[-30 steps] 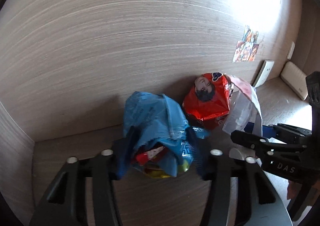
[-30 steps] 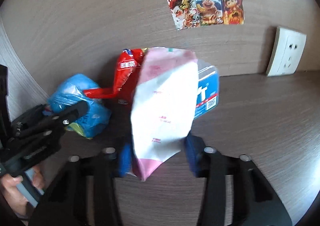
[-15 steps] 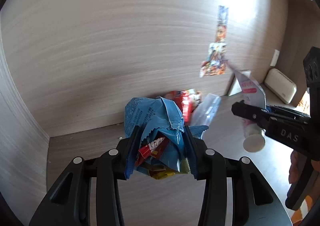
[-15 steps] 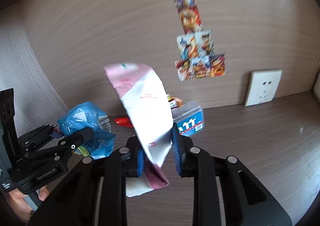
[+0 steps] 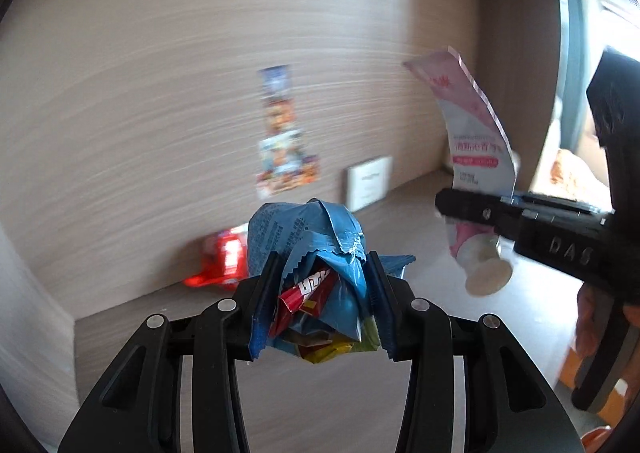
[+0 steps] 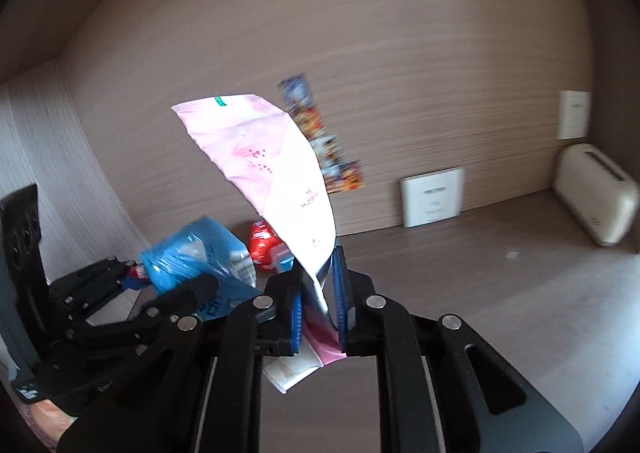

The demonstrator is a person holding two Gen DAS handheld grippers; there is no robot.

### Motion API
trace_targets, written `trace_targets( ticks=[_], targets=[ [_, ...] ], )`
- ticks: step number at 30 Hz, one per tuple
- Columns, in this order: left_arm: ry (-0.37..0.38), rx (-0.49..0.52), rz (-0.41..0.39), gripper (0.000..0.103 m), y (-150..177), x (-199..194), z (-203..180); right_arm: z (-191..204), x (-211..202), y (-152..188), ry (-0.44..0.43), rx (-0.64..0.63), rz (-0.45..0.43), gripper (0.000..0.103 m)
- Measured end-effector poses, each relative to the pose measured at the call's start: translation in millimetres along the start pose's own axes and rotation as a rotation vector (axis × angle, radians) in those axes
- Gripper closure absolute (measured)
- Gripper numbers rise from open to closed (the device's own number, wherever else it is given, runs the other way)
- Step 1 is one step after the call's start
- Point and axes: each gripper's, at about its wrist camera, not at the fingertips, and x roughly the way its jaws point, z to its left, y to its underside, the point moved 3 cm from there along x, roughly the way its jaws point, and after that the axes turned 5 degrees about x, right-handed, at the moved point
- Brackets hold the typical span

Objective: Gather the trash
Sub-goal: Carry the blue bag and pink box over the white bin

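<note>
Blue wrapper [image 5: 316, 253] clamped in left tongs [image 5: 320, 305]; pink tube [image 6: 280, 181] in right tongs [image 6: 318, 305]; red packet [image 5: 222, 259] behind

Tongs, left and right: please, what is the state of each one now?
Left tongs: closed on the blue wrapper bundle.
Right tongs: closed on the pink and white tube.

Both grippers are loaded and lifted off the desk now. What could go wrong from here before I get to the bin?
1. The left gripper squeezes a loose blue wrapper bundle; the red and yellow wrappers inside could slip out the bottom.
2. The right gripper pinches the pink tube only near its lower end, so it may swing or slide.
3. A red packet on the desk could be forgotten.
</note>
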Motion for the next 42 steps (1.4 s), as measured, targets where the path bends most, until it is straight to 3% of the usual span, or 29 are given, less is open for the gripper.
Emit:
trace_targets(
  ticks=[6,12,18,24,33,42],
  targets=[
    [0.136,0.084,-0.036,0.061,-17.8,-6.3,-91.0,-52.6,-88.2,7.5,0.119,0.049,-0.071,0.089],
    [0.276,0.159,-0.045,0.061,-23.2,-16.9,-186.3,-108.5,-177.7,36.1,0.244,0.125,-0.116,0.089],
    [0.425,0.239,-0.041,0.064,-8.7,-43.0,-275.5,-149.8,-258.0,69.9,0.367,0.196,-0.159,0.089],
    [0.573,0.316,0.017,0.068,17.4,-40.3,-366.0,-187.2,-323.5,114.8,0.484,0.280,-0.186,0.089],
    [0.729,0.474,0.106,0.068,76.5,-27.0,-484.7,-242.2,-382.3,185.2,0.627,0.430,-0.166,0.089],
    [0.793,0.586,0.229,0.068,155.9,33.8,-558.6,-318.1,-368.1,261.2,0.642,0.556,-0.098,0.089]
  ],
)
